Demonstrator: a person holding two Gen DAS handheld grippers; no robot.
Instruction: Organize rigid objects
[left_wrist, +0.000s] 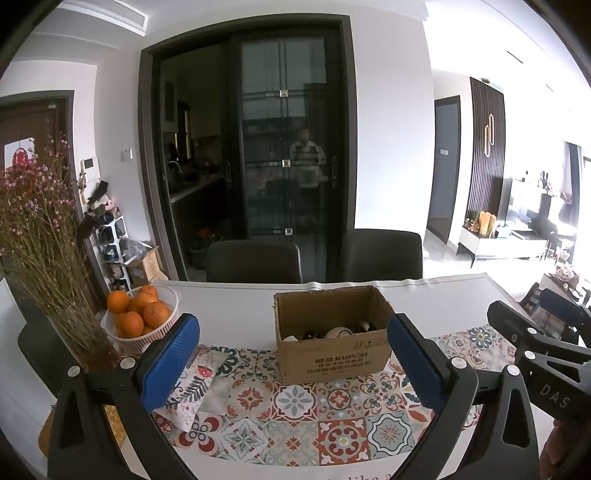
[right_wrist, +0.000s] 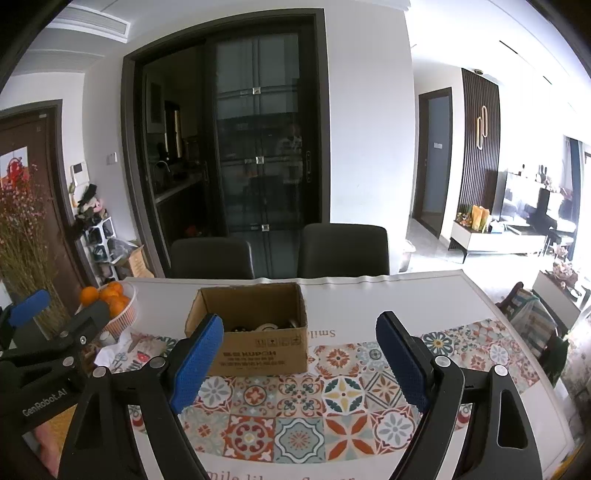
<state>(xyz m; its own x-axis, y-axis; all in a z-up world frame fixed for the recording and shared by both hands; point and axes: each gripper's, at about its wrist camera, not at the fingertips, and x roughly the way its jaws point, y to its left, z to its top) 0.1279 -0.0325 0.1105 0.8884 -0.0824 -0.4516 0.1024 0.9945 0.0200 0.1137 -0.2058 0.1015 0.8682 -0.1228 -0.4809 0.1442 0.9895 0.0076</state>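
An open brown cardboard box stands on the patterned tablecloth and shows in the right wrist view too. Inside it lie a white round object and some dark items, partly hidden by the box wall. My left gripper is open and empty, held above the cloth just in front of the box. My right gripper is open and empty, in front of the box and a little to its right. Each gripper shows at the edge of the other's view.
A white basket of oranges and a glass vase of dried flowers stand at the table's left. A patterned paper packet lies on the cloth near the left finger. Two dark chairs stand behind the table.
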